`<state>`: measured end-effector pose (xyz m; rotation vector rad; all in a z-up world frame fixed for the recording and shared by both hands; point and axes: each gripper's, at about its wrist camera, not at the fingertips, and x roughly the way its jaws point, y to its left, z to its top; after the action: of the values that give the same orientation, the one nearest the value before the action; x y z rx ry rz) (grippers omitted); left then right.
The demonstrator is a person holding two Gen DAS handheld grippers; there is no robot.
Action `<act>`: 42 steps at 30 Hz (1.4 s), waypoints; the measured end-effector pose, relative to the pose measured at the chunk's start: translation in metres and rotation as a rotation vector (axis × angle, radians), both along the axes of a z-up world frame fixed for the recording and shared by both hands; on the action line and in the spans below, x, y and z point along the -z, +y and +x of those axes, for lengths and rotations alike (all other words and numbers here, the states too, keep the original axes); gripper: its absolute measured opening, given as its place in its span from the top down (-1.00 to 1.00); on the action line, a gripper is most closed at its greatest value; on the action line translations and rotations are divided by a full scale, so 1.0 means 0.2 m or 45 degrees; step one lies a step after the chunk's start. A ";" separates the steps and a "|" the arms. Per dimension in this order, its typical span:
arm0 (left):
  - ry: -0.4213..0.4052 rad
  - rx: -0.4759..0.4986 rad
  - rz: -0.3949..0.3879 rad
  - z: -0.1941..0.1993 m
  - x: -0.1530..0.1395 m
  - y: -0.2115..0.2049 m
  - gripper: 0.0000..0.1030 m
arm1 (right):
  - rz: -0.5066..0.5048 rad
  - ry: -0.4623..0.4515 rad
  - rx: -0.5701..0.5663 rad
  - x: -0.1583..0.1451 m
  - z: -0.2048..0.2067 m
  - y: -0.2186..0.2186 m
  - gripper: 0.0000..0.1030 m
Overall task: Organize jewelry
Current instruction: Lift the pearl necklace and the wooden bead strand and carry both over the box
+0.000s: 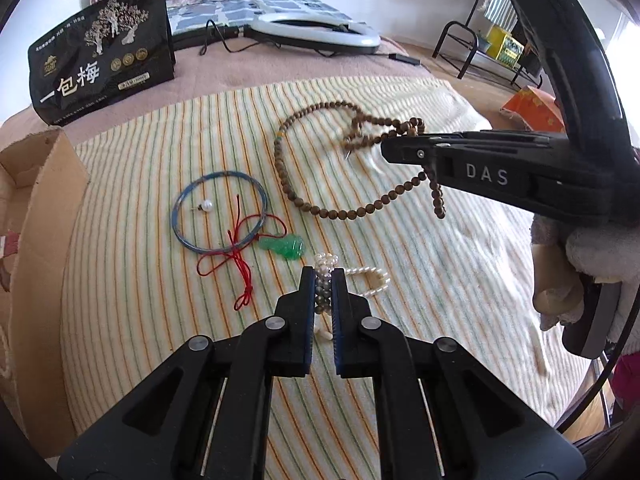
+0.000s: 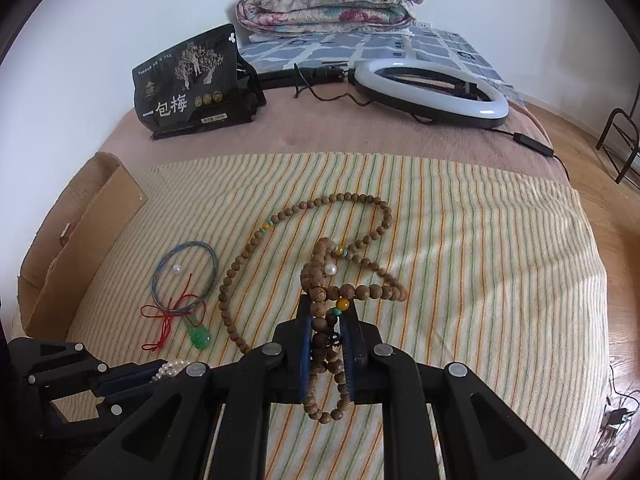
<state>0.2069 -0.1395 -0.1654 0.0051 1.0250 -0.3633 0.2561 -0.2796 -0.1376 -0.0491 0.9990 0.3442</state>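
Observation:
On the striped towel (image 1: pixel 440 264) my left gripper (image 1: pixel 322 276) is shut on a pearl bracelet (image 1: pixel 368 280); it also shows at the lower left of the right wrist view (image 2: pixel 172 368). My right gripper (image 2: pixel 326 312) is shut on the brown wooden bead necklace (image 2: pixel 240 264), lifting one end while the rest lies on the towel (image 2: pixel 480 280). The same gripper (image 1: pixel 390 148) and necklace (image 1: pixel 304 204) show in the left wrist view. A blue bangle (image 1: pixel 219 213) with a loose pearl (image 1: pixel 206 205) inside, and a green jade pendant (image 1: pixel 282 247) on red cord (image 1: pixel 240 272), lie left.
A cardboard box (image 1: pixel 36 208) stands at the towel's left edge. A black snack bag (image 1: pixel 100 48), a ring light (image 1: pixel 316 30) with cable and folded quilts (image 2: pixel 328 0) lie behind. A black metal rack (image 1: pixel 480 48) and an orange box (image 1: pixel 532 106) stand on the floor at right.

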 end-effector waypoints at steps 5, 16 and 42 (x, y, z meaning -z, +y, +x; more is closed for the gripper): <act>-0.067 -0.001 -0.022 -0.03 -0.10 0.02 0.90 | -0.002 -0.084 0.031 -0.14 -0.04 -0.03 0.78; -0.180 -0.053 -0.093 -0.08 -0.31 0.14 0.90 | 0.015 -0.246 0.053 -0.42 -0.16 -0.04 0.78; -0.422 -0.233 -0.175 -0.25 -0.84 0.65 0.90 | -0.024 -0.562 -0.012 -1.14 -0.41 0.15 0.78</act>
<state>0.1574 -0.0089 0.0026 -0.1472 0.6654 -0.2548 0.1739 -0.2488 0.0911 -0.1406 0.5651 0.3156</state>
